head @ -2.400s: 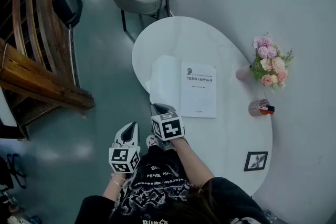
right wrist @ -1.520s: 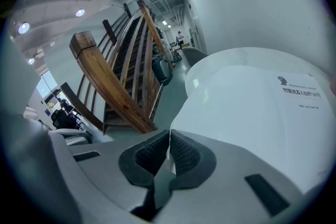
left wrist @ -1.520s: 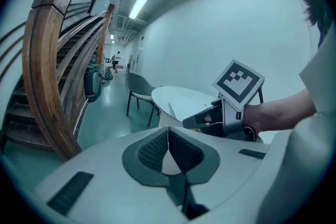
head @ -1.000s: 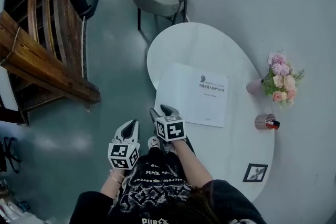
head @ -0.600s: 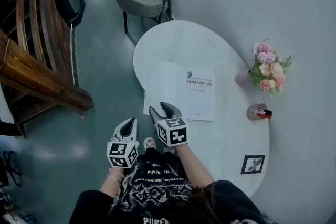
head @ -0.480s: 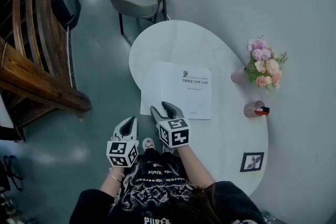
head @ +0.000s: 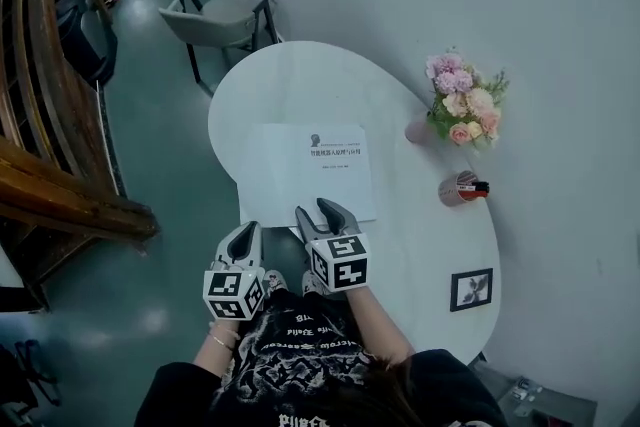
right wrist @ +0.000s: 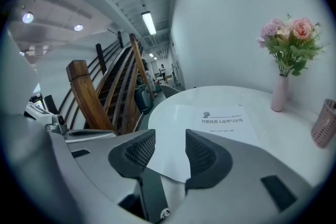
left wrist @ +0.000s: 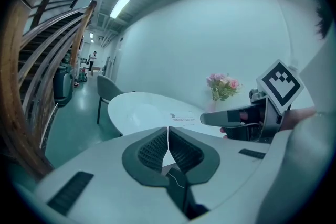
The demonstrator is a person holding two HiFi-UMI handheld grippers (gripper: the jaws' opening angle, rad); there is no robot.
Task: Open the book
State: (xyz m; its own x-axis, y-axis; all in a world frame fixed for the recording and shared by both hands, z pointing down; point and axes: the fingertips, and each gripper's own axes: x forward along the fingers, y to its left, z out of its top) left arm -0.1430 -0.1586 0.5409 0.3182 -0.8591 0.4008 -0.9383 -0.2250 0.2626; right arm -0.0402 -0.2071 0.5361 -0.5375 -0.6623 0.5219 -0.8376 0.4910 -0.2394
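The book (head: 305,173) lies open and flat on the white table (head: 300,80). Its blank left leaf overhangs the table's near-left edge and the right leaf carries a printed title. My right gripper (head: 316,210) is open just at the book's near edge, nothing between its fingers. In the right gripper view the book (right wrist: 215,126) lies ahead of the right gripper (right wrist: 170,152), its near corner showing in the gap. My left gripper (head: 246,233) hangs shut off the table, to the left. The left gripper (left wrist: 168,140) has its pads pressed together on nothing.
A vase of pink flowers (head: 455,105), a pen cup (head: 458,188) and a small framed picture (head: 470,289) stand along the table's right side. A grey chair (head: 225,20) is at the far end. A wooden stair rail (head: 60,185) runs along the left.
The book's left leaf, raised earlier, now lies flat. My right gripper has drawn back to the book's near edge. The head camera has shifted; the left gripper stays put.
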